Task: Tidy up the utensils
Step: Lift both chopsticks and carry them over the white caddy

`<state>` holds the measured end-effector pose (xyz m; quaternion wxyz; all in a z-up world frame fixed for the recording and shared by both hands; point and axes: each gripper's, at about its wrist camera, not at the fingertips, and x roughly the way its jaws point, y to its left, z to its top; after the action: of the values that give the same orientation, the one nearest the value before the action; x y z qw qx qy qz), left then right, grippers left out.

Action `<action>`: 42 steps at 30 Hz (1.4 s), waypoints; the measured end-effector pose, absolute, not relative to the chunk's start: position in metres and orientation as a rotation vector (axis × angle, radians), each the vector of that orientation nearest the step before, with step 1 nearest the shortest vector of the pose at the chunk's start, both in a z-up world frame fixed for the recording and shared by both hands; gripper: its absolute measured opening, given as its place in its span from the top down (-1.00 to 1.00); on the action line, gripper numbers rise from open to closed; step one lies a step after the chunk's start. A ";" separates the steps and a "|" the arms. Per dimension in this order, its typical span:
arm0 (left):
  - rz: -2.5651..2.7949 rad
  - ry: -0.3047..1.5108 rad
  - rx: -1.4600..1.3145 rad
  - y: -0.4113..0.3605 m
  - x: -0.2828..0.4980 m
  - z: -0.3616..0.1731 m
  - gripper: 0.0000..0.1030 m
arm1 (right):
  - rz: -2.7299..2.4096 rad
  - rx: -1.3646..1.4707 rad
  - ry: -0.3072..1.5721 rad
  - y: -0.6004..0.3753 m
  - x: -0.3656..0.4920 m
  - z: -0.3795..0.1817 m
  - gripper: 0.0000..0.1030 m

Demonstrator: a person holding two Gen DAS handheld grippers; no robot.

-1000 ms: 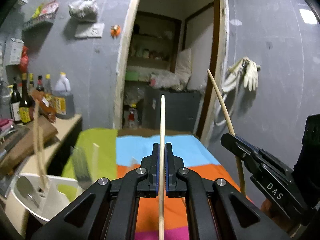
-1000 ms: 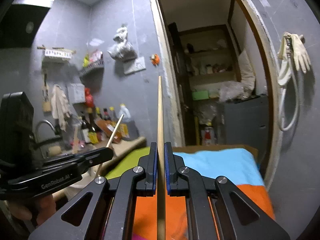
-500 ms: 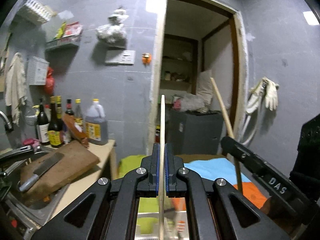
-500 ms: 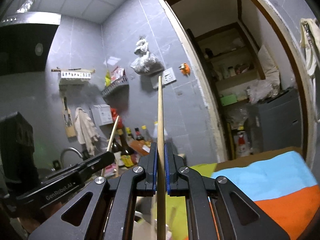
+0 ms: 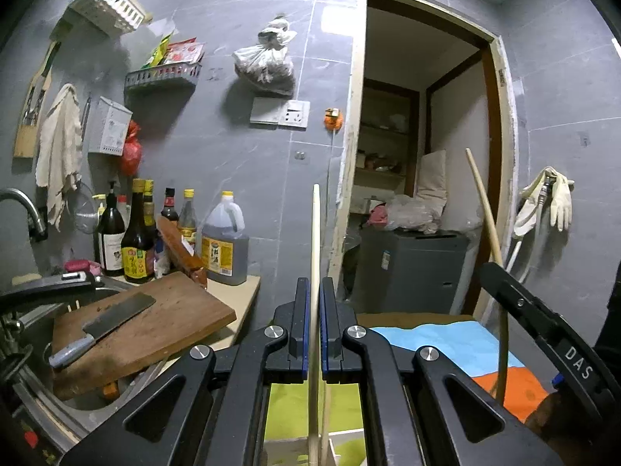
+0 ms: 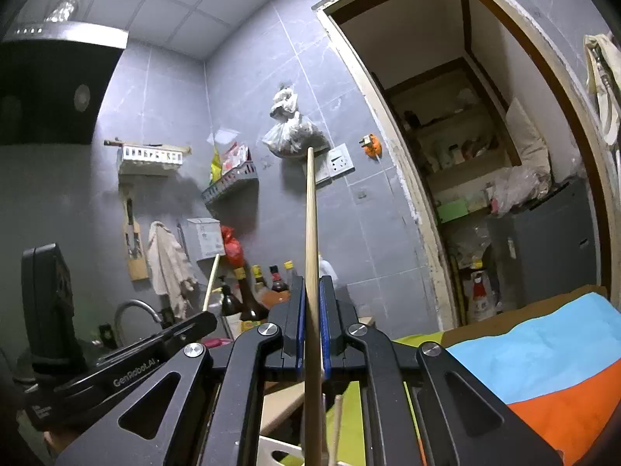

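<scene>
Pinching one wooden chopstick (image 5: 315,256) upright between its blue pads, the left hand-held gripper (image 5: 314,312) is pressed together on it. The right hand-held gripper (image 6: 311,320) clamps a second chopstick (image 6: 310,233) the same way, tip up. Below both hand-held grippers sits a white utensil holder (image 6: 277,452). Left of the left hand-held gripper, a cleaver (image 5: 101,324) lies on a cutting board (image 5: 163,326). A striped cloth (image 5: 462,343) lies to its right.

Two chopsticks (image 5: 315,233) (image 5: 485,209), one clamped in each set of jaws. One cleaver (image 5: 103,324), left of the jaws, on one chopping board (image 5: 163,322). Two wall baskets (image 5: 104,0) (image 5: 163,77).
</scene>
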<state>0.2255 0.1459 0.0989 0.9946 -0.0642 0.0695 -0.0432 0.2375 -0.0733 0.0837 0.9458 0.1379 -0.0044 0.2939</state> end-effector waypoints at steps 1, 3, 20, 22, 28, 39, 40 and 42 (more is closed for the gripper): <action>-0.083 0.140 -0.132 0.146 0.227 0.097 0.96 | 0.590 0.274 -0.010 -0.072 0.238 0.081 0.90; -0.078 0.144 -0.145 0.146 0.230 0.092 0.96 | 0.573 0.266 -0.011 -0.072 0.239 0.077 0.90; -0.036 0.141 -0.152 0.138 0.229 0.068 0.95 | 0.533 0.200 0.011 -0.062 0.240 0.054 0.90; -0.040 0.151 -0.150 0.137 0.229 0.064 0.95 | 0.540 0.178 0.019 -0.060 0.238 0.052 0.90; -0.048 0.177 -0.164 0.137 0.225 0.054 0.95 | 0.547 0.139 0.047 -0.063 0.233 0.048 0.90; -0.069 0.229 -0.175 0.137 0.220 0.045 0.95 | 0.562 0.112 0.100 -0.064 0.229 0.043 0.90; -0.072 0.233 -0.176 0.138 0.219 0.044 0.95 | 0.563 0.111 0.103 -0.064 0.228 0.042 0.90; -0.076 0.240 -0.181 0.138 0.219 0.044 0.95 | 0.565 0.108 0.108 -0.065 0.227 0.042 0.90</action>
<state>0.2186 0.1380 0.0439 0.9880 -0.0899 0.1196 -0.0379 0.2274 -0.0646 0.0423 0.9575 0.0530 0.0534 0.2784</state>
